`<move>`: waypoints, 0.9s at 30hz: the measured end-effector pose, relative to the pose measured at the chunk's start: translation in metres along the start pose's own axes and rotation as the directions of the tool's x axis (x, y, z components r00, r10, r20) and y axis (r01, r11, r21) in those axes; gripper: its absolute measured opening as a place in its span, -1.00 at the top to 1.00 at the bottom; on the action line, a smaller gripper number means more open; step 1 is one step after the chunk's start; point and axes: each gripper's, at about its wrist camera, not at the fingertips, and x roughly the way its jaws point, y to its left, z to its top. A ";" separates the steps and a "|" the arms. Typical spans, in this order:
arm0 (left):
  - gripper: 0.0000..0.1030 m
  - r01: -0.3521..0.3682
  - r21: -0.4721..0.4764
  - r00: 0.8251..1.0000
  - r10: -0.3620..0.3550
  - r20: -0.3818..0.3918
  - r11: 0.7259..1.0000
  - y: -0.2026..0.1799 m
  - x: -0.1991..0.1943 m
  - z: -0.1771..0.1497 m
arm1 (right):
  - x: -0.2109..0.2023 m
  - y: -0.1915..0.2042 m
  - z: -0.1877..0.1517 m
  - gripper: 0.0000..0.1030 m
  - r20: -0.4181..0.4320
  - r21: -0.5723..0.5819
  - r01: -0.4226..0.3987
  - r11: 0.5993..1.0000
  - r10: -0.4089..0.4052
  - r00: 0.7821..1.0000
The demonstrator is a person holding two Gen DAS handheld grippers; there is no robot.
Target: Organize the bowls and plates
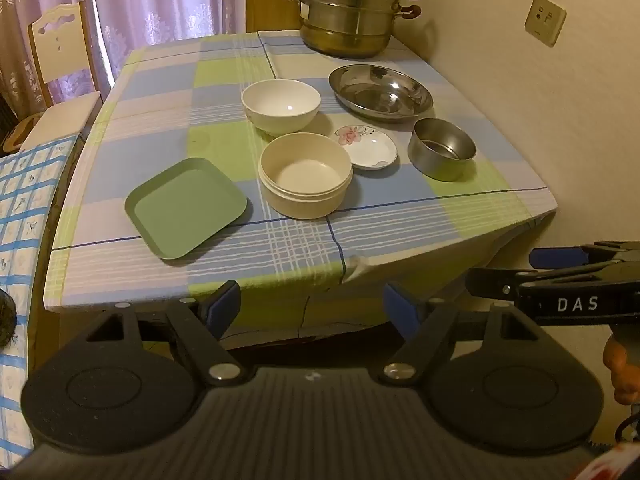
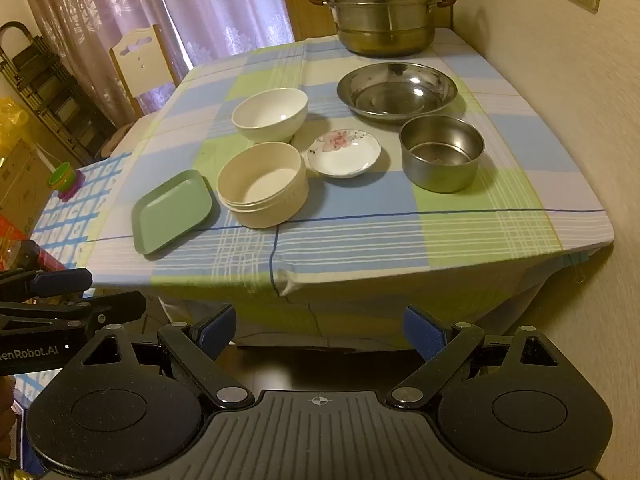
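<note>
On the checked tablecloth (image 1: 280, 248) lie a green square plate (image 1: 186, 208), a cream straight-walled bowl (image 1: 306, 176), a white round bowl (image 1: 281, 106), a small flowered saucer (image 1: 366, 146), a small steel bowl (image 1: 442, 148) and a wide steel dish (image 1: 380, 90). The same pieces show in the right wrist view: green plate (image 2: 173, 212), cream bowl (image 2: 263, 184), white bowl (image 2: 270, 114), saucer (image 2: 344, 152), steel bowl (image 2: 442, 152), steel dish (image 2: 397, 90). My left gripper (image 1: 312, 308) and right gripper (image 2: 320, 330) both hang open, empty, off the table's near edge.
A stacked steel steamer pot (image 1: 350, 8) stands at the table's far end by the wall. A wooden chair (image 1: 60, 52) and curtains are at the far left. A lower surface with a blue-patterned cloth (image 1: 24, 208) adjoins the left side. The wall (image 2: 580, 120) runs along the right.
</note>
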 end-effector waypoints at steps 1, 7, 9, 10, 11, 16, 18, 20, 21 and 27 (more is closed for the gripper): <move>-0.49 0.001 0.000 1.000 -0.001 -0.003 1.000 0.000 0.000 0.000 | 0.000 0.000 0.000 -0.76 -0.001 0.001 -0.001 1.000 0.001 1.000; -0.49 0.006 -0.004 1.000 -0.006 -0.002 1.000 0.000 0.000 0.000 | 0.000 0.001 0.000 -0.76 0.001 0.000 -0.001 1.000 0.001 1.000; -0.49 0.005 -0.004 1.000 -0.005 -0.003 1.000 0.000 0.000 0.000 | 0.000 0.001 0.000 -0.76 0.002 -0.001 -0.001 1.000 0.001 1.000; -0.49 0.005 -0.003 1.000 -0.005 -0.003 1.000 0.000 0.000 0.000 | 0.000 0.001 0.000 -0.76 0.001 0.000 -0.001 1.000 0.001 1.000; -0.49 0.007 -0.004 1.000 -0.007 -0.003 1.000 0.000 0.000 0.000 | 0.000 0.001 0.001 -0.76 0.001 0.000 -0.001 1.000 0.001 1.000; -0.49 0.006 -0.003 1.000 -0.006 -0.002 1.000 0.001 0.000 0.000 | 0.000 0.002 0.001 -0.76 0.002 -0.001 -0.002 1.000 0.002 1.000; -0.49 0.006 -0.003 1.000 -0.006 -0.002 1.000 0.004 0.005 0.001 | 0.000 0.002 0.001 -0.76 0.002 0.000 -0.001 1.000 0.001 1.000; -0.49 0.005 -0.003 1.000 -0.005 -0.001 1.000 0.004 0.004 0.001 | 0.000 0.003 0.001 -0.76 0.003 0.000 -0.001 1.000 0.001 1.000; -0.49 0.005 -0.003 1.000 -0.005 -0.001 1.000 0.004 0.005 0.001 | 0.001 0.003 0.001 -0.76 0.003 0.000 -0.001 1.000 0.001 1.000; -0.49 0.007 -0.002 1.000 -0.007 -0.001 1.000 0.004 0.003 0.000 | 0.001 0.003 0.002 -0.76 0.004 -0.001 -0.001 1.000 0.001 1.000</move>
